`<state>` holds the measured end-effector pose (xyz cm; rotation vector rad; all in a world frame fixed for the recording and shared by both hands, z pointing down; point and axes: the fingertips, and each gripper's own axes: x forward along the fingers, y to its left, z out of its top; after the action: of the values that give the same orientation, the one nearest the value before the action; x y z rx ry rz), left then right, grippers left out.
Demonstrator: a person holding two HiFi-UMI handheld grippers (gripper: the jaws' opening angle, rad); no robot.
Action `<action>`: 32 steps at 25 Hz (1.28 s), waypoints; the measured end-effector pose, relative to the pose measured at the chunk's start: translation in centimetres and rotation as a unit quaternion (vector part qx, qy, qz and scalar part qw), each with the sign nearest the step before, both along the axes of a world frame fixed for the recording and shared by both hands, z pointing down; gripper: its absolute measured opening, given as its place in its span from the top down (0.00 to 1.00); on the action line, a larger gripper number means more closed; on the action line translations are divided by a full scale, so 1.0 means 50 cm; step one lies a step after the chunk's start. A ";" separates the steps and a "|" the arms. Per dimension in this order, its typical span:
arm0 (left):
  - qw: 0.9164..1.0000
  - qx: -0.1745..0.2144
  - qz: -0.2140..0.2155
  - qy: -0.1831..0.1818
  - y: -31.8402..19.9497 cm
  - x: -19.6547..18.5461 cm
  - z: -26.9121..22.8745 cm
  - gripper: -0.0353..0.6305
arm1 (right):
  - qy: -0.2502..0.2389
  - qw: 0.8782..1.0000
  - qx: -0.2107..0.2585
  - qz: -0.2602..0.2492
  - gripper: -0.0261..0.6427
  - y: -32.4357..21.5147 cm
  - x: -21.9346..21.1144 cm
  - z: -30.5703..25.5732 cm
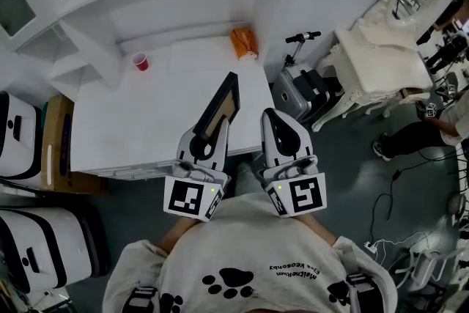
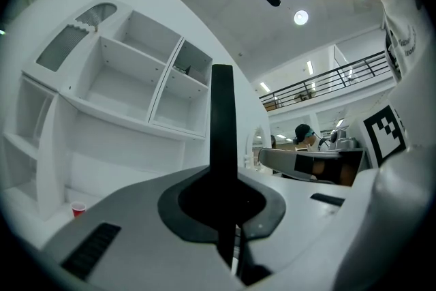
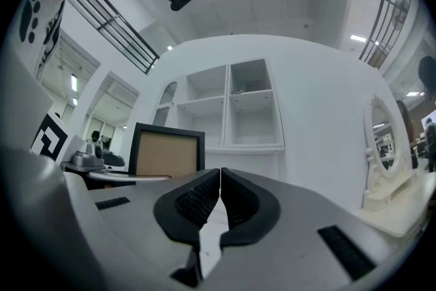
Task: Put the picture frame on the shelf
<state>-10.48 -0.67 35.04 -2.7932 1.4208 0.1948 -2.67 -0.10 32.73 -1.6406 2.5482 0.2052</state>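
Left gripper (image 2: pixel 223 197) has its jaws clamped on the lower edge of the black picture frame (image 1: pixel 222 108), holding it upright and edge-on to its own camera, above the near part of the white table (image 1: pixel 139 135) and short of the white shelf unit (image 2: pixel 136 85) that rises behind. Right gripper (image 3: pixel 219 197) hangs just beside it with its ribbed pads pressed together on nothing. A red cup (image 1: pixel 140 61) and an orange packet (image 1: pixel 244 42) sit at the table's far edge.
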 end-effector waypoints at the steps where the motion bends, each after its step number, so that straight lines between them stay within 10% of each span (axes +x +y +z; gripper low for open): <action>1: 1.000 0.000 -0.001 0.000 -0.003 -0.001 -0.001 0.91 | 0.000 1.000 0.001 -0.002 0.91 -0.003 -0.002 -0.002; 32: 0.997 0.031 -0.061 -0.022 -0.353 0.099 -0.053 0.91 | -0.023 0.996 0.037 -0.076 0.91 -0.386 0.099 -0.054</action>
<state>-5.50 -18.32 32.41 -2.6333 1.5412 0.1721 2.29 -19.38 30.02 -1.4027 2.5834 0.2435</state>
